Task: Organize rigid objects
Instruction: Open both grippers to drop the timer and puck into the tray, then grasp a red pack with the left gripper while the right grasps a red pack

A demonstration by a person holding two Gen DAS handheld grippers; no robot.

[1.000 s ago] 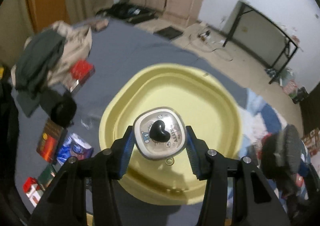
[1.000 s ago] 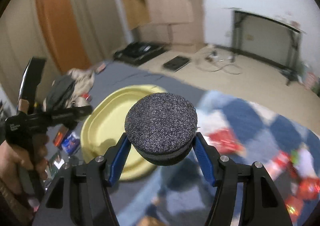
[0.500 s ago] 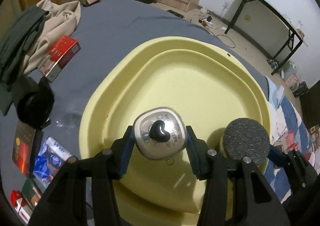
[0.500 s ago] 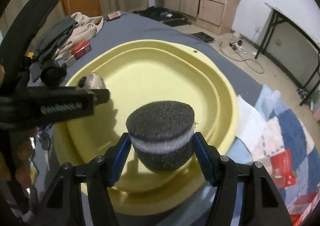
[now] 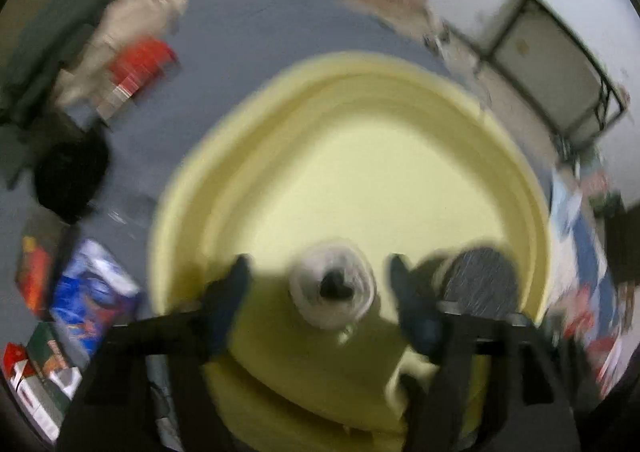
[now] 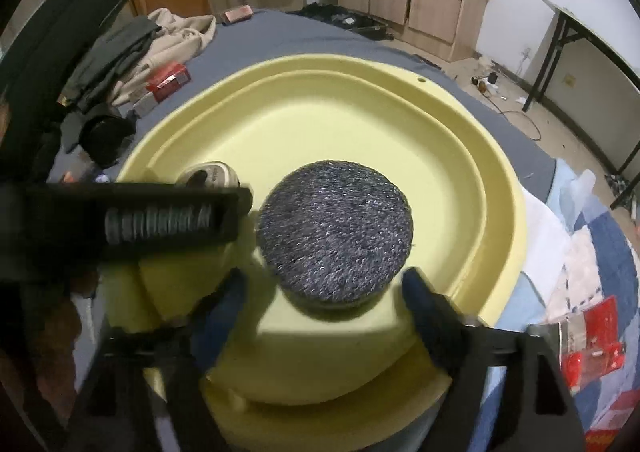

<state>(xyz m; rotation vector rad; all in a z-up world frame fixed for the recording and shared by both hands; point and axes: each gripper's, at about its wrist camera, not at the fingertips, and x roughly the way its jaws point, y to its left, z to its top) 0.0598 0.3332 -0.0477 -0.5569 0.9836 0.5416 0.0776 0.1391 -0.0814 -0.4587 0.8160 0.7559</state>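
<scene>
Yellow basin (image 6: 500, 180), frame centre: collecting tray. Grey round puff (image 6: 335, 238) inside, right claw (image 6: 320, 292) spread, apparently released. Small white case (image 5: 333, 288) inside, left claw (image 5: 320, 284) spread.

Left claw (image 5: 320, 284) and right claw (image 6: 322, 288) both spread wide, side by side.

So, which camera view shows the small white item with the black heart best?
The left wrist view, although blurred: the white item faces the camera fully, lying in the yellow tray between the open left hand-held gripper fingers. The right wrist view shows only its top edge behind that gripper's black body.
</scene>
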